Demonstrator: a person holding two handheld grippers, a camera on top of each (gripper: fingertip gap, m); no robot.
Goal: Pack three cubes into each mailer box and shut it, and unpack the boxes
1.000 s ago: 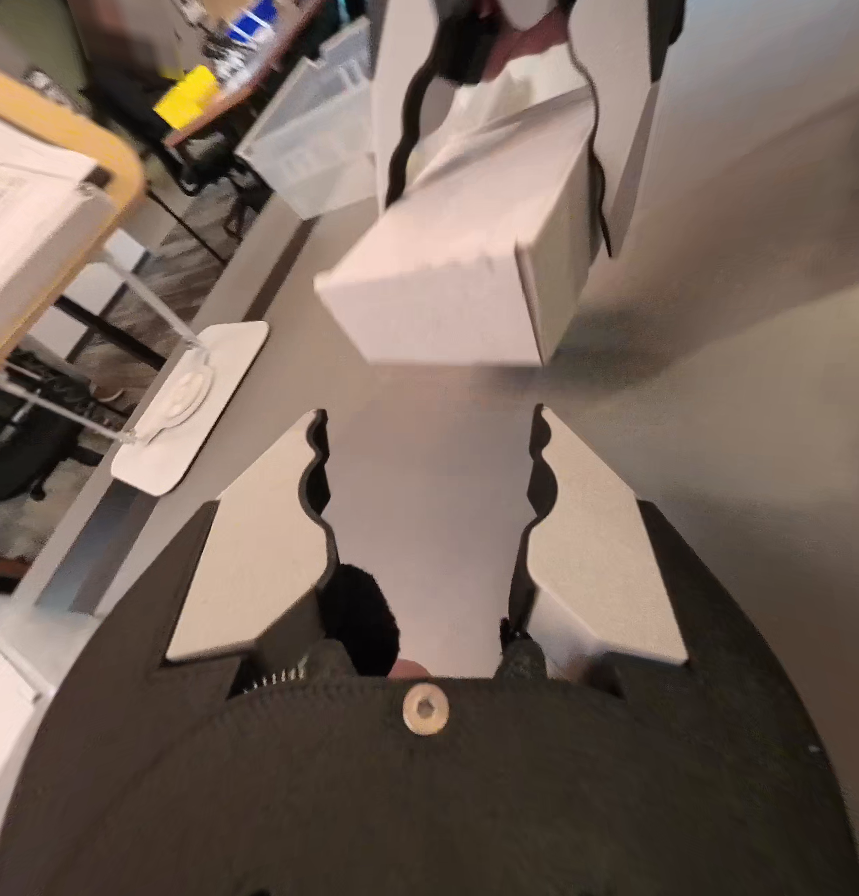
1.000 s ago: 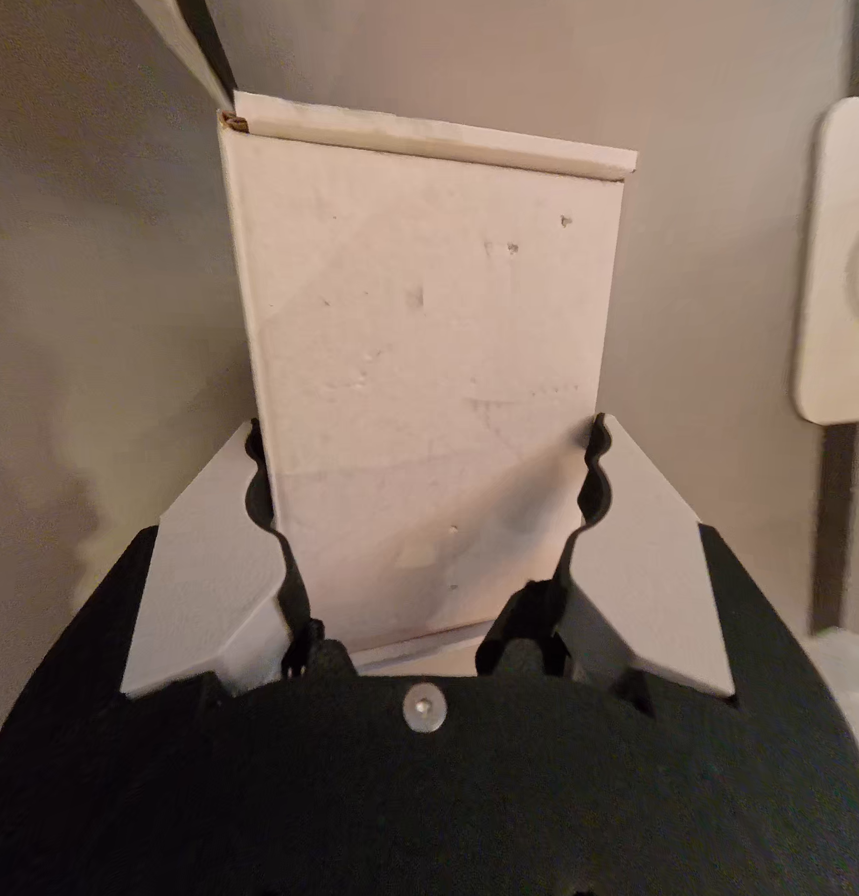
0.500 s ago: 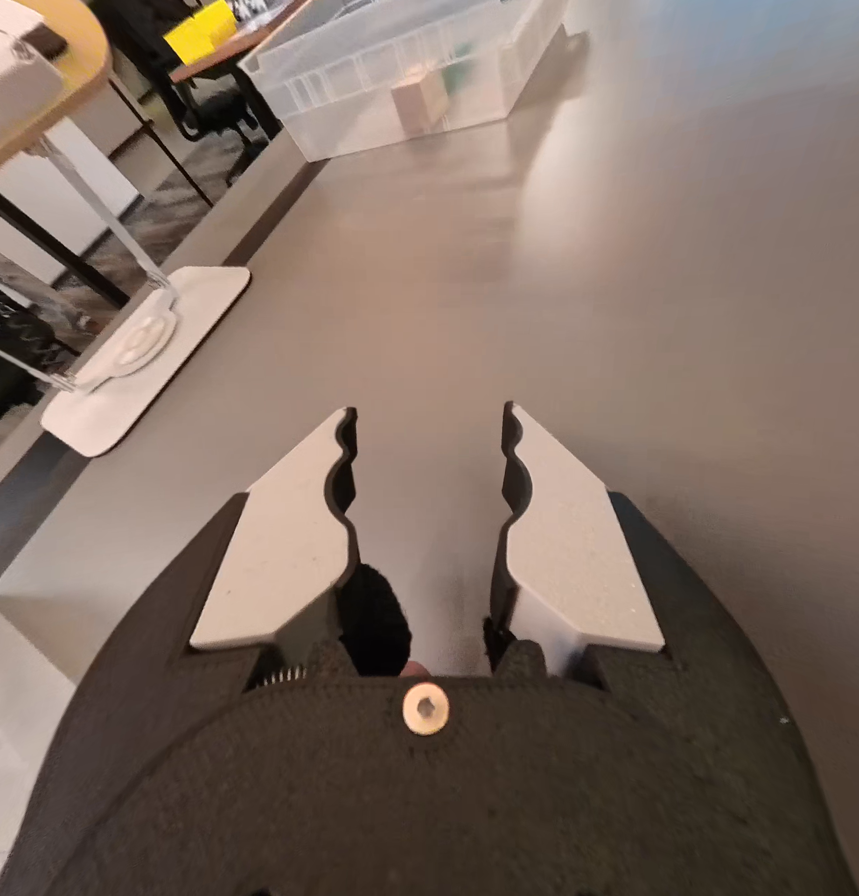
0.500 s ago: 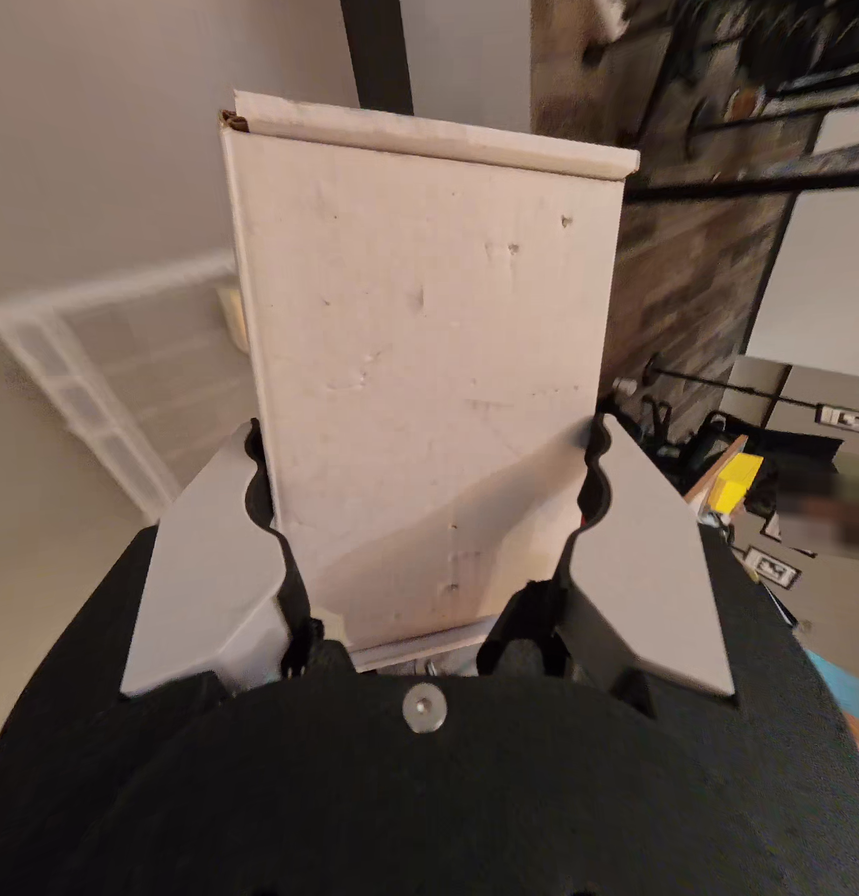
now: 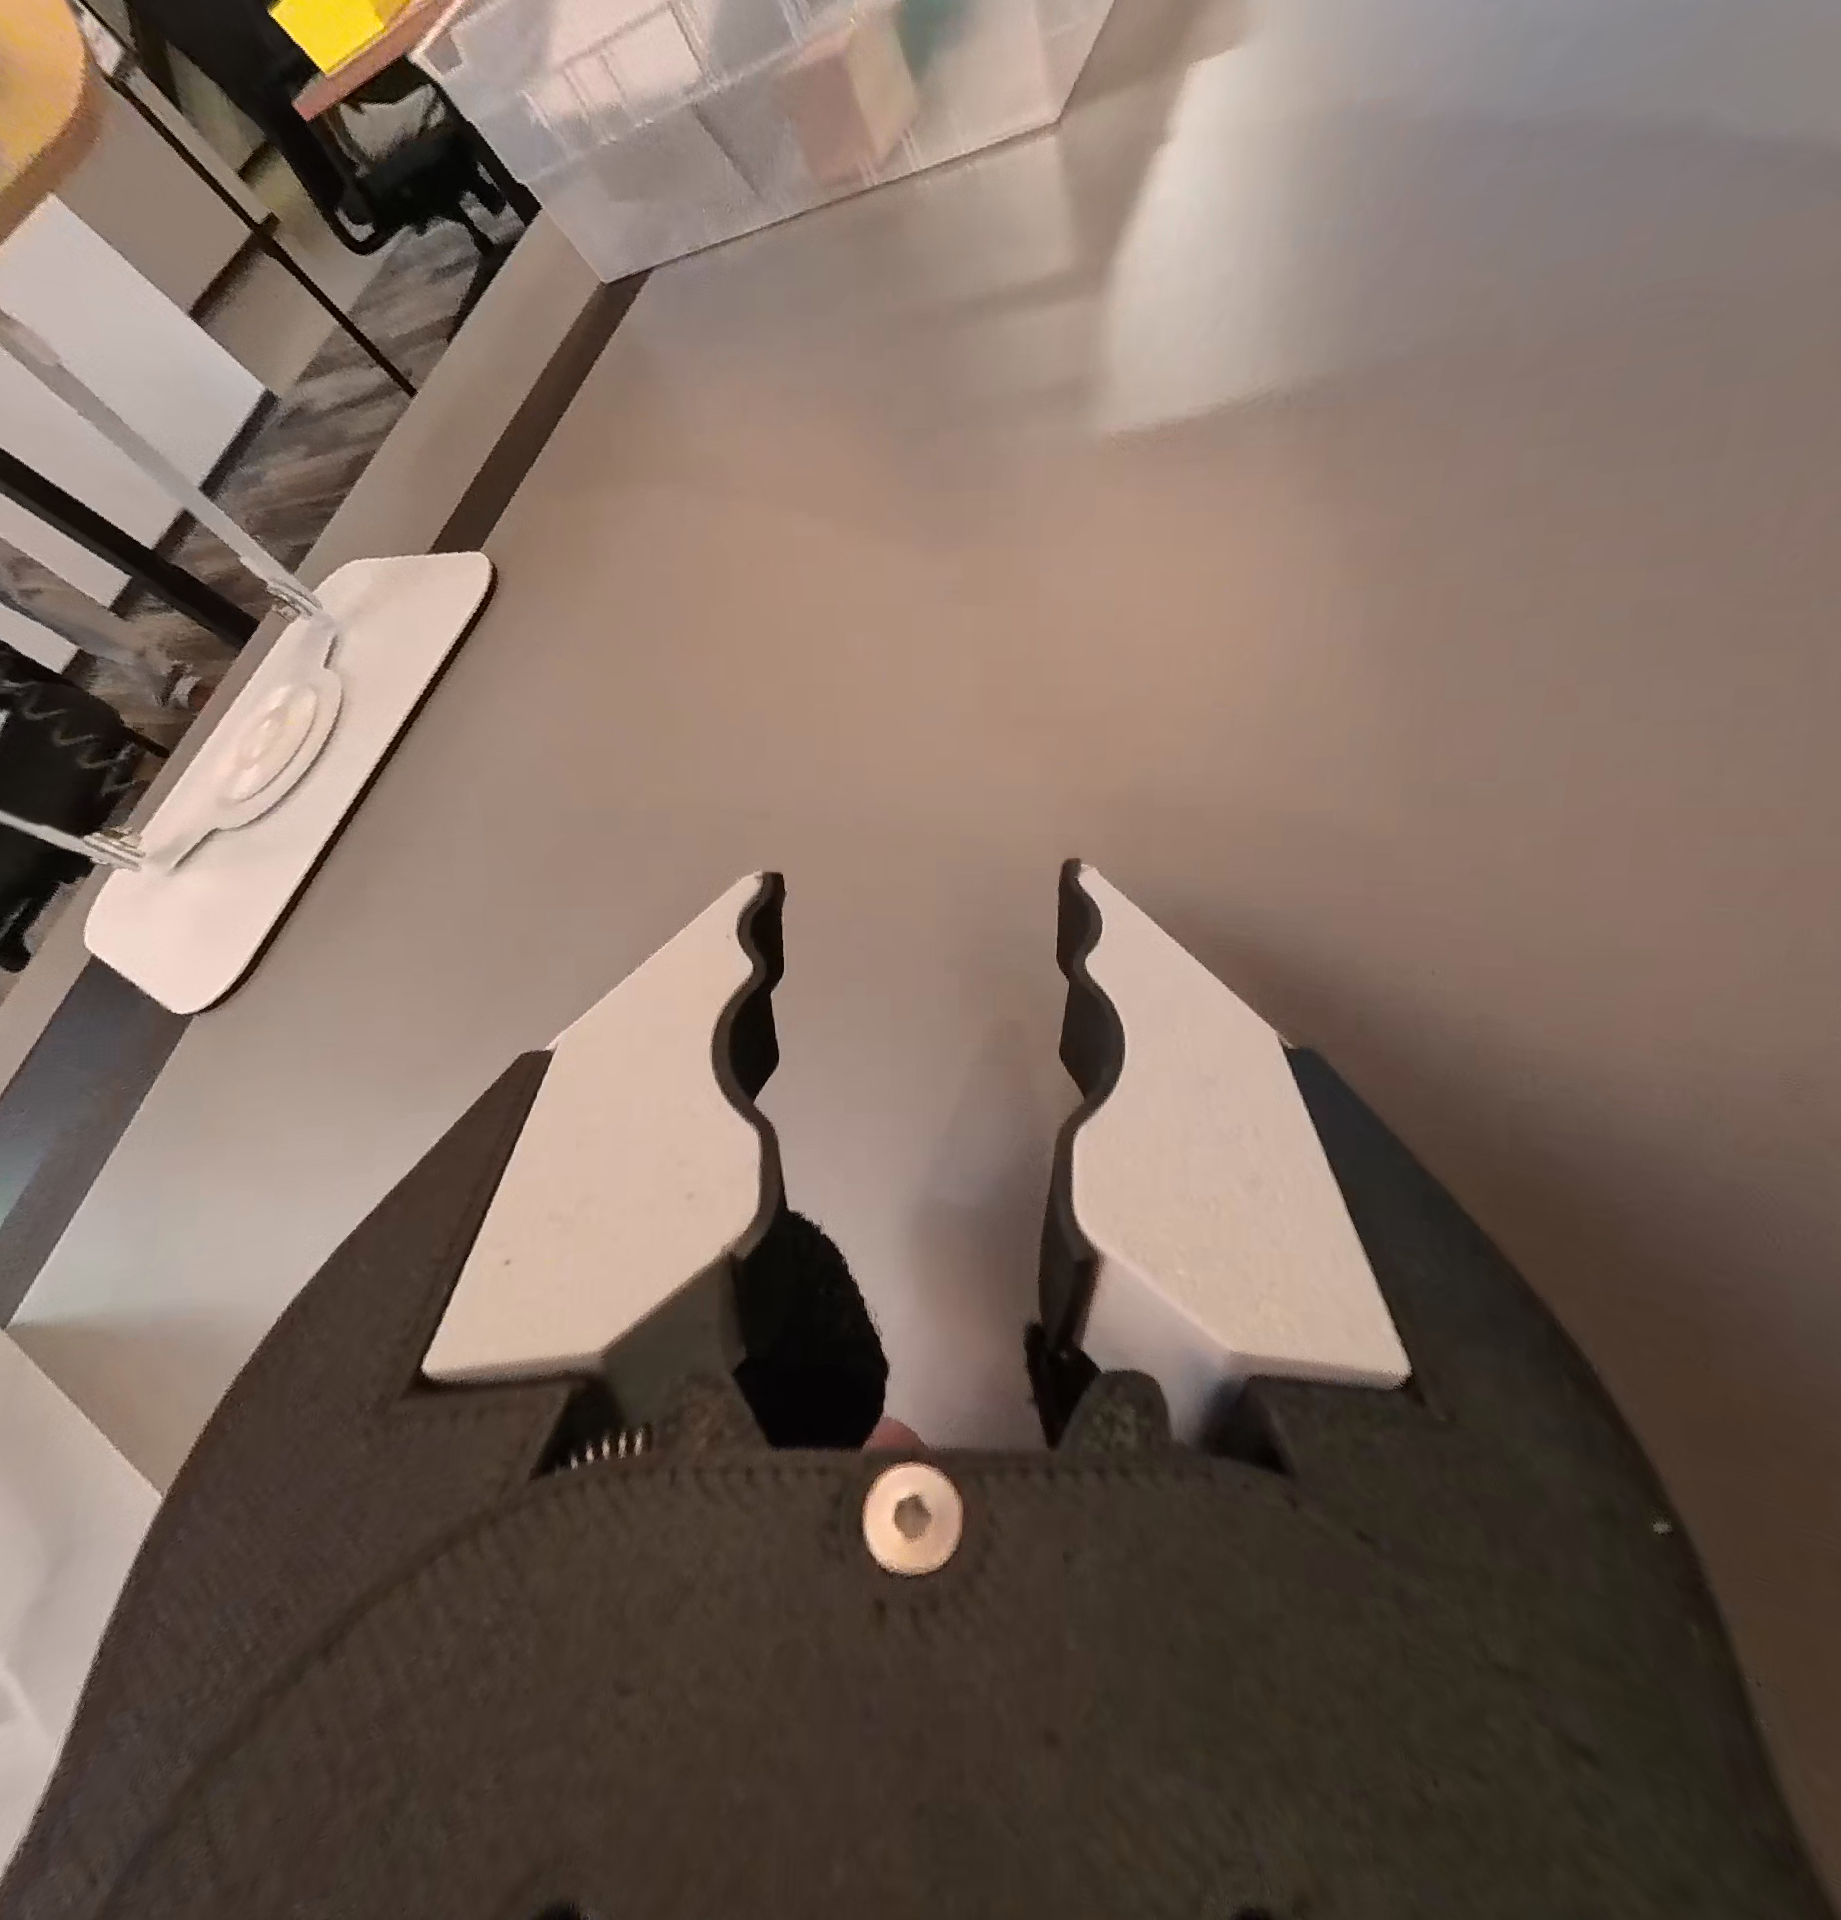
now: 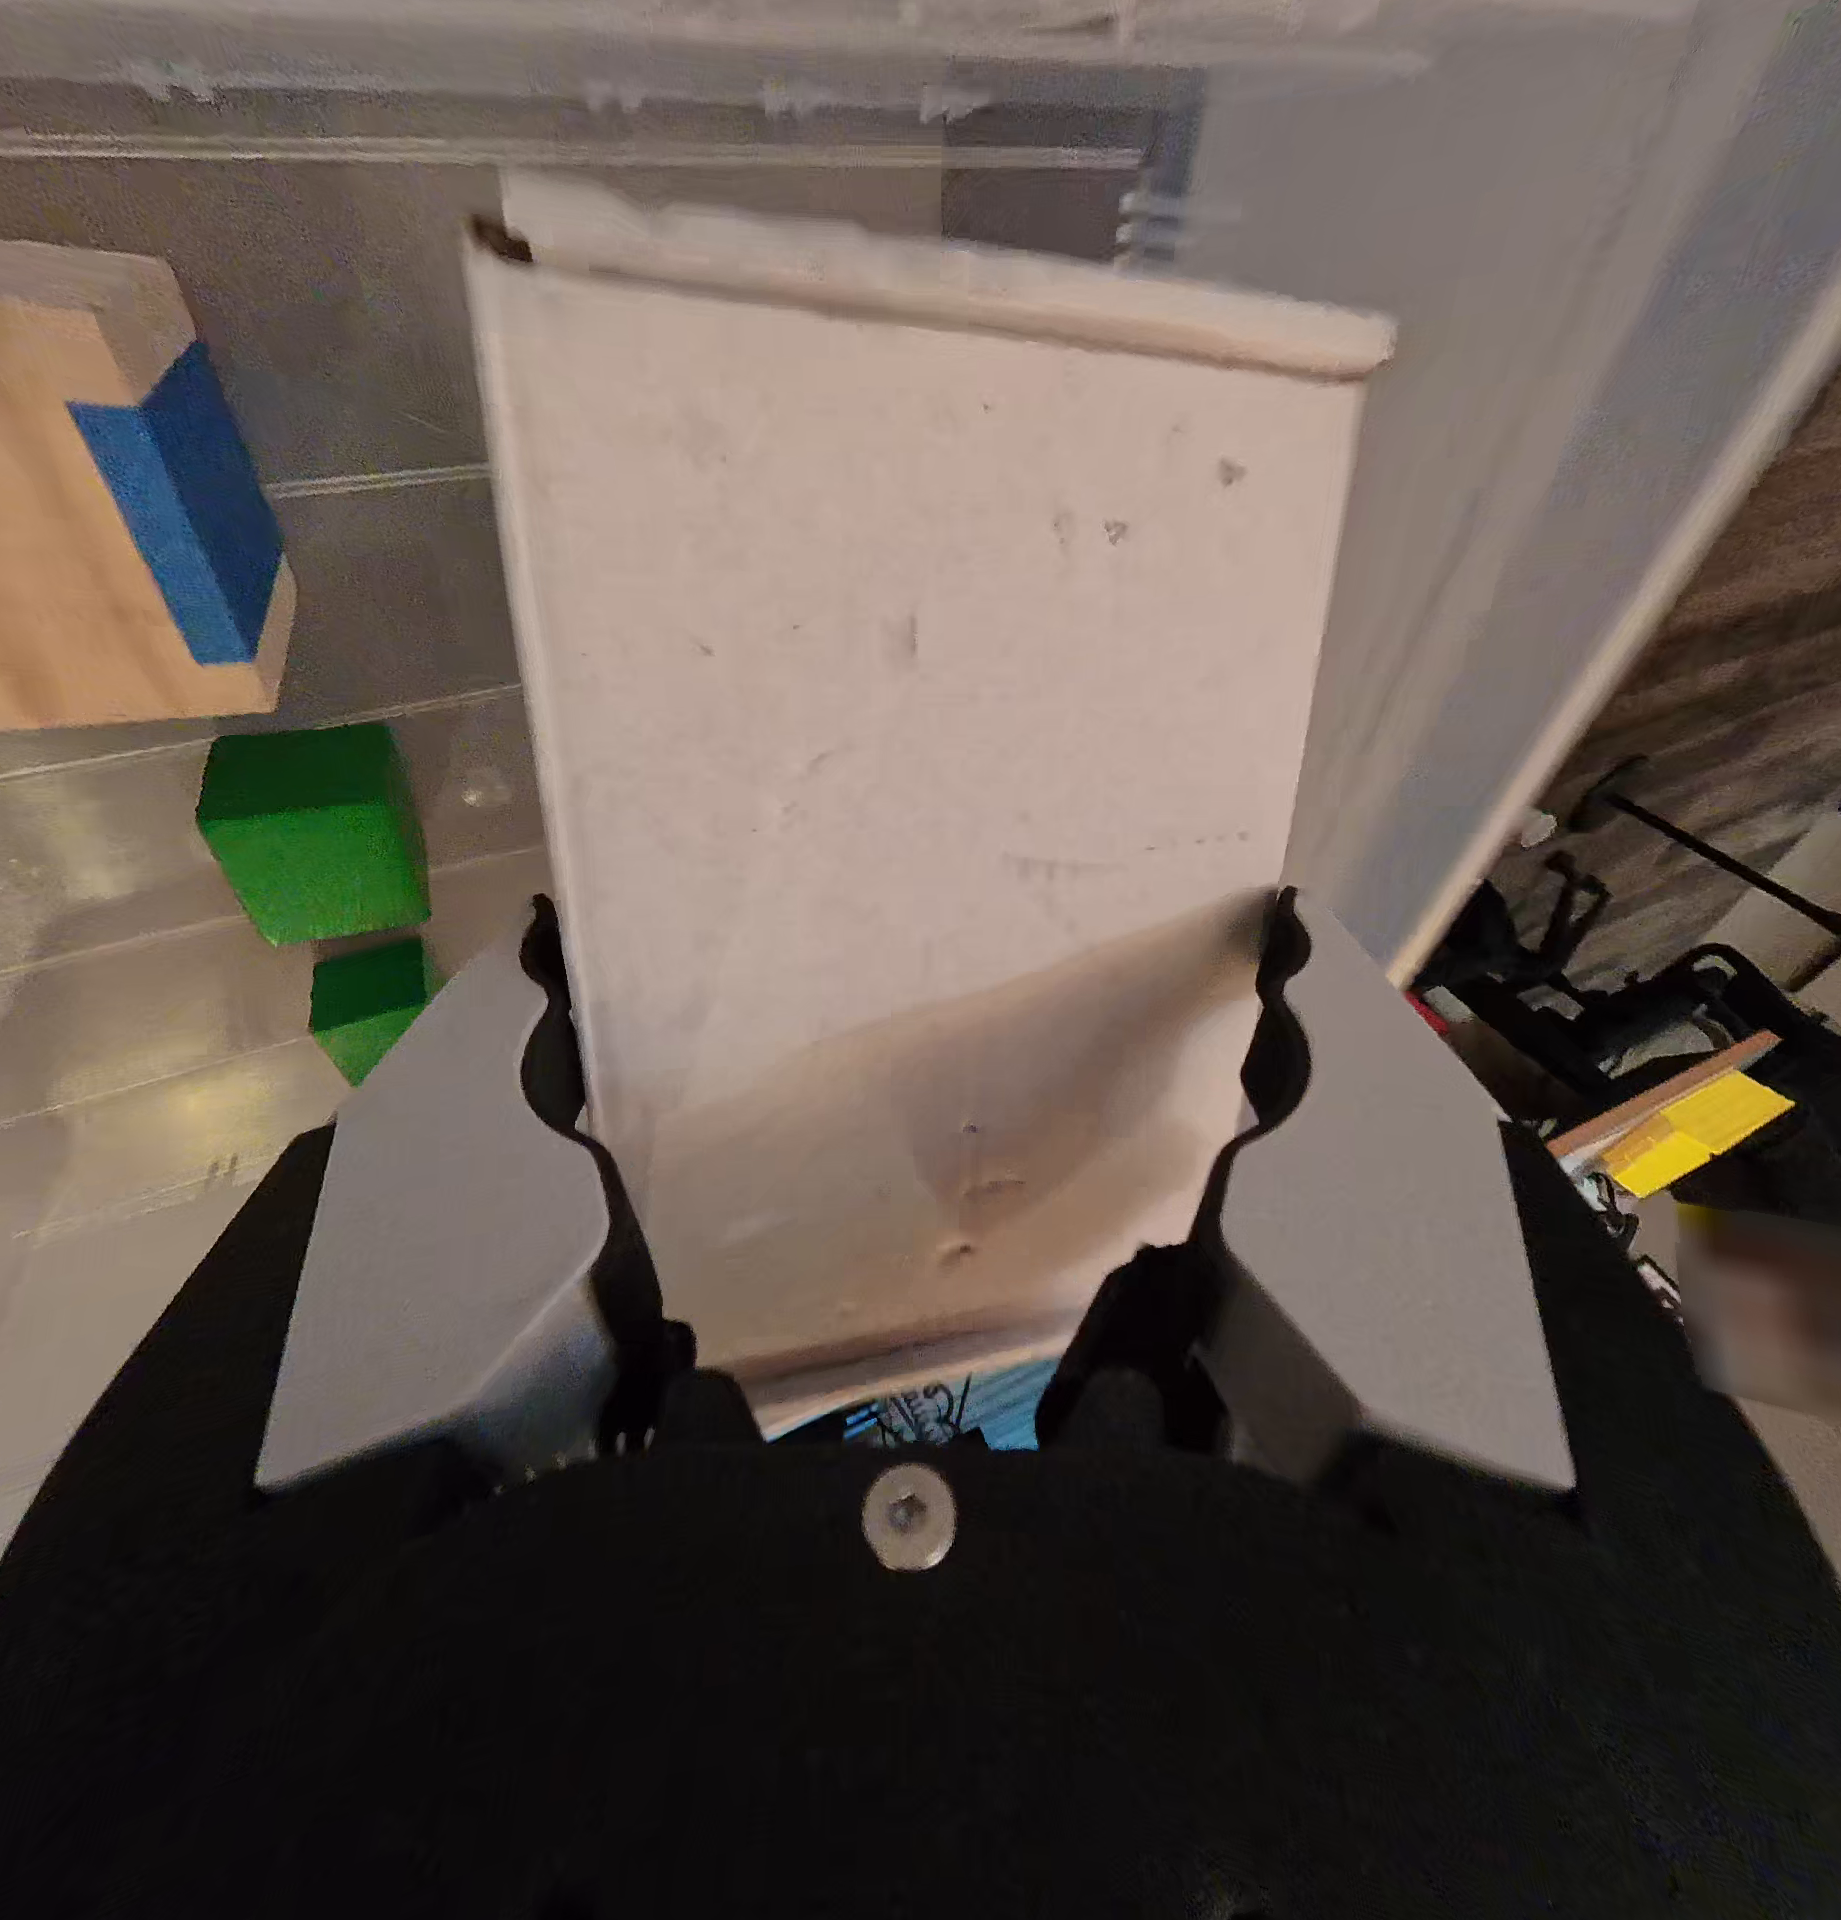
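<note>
The white cardboard mailer box point(image 6: 916, 727) stands lengthwise between the fingers of the right gripper point(image 6: 908, 914), which is clamped on its two long sides, and is held above a clear plastic bin point(image 6: 396, 125). Inside that bin, left of the box, lie two green cubes point(image 6: 313, 831), one just behind the other, and a pale wooden block with a blue face point(image 6: 95, 520). The left gripper point(image 5: 921, 883) hangs unclenched and empty over the grey tabletop point(image 5: 1311, 675), with the bin point(image 5: 750, 114) far ahead of it.

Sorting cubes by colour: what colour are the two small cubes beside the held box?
Green cubes, clearest in the right wrist view.
</note>
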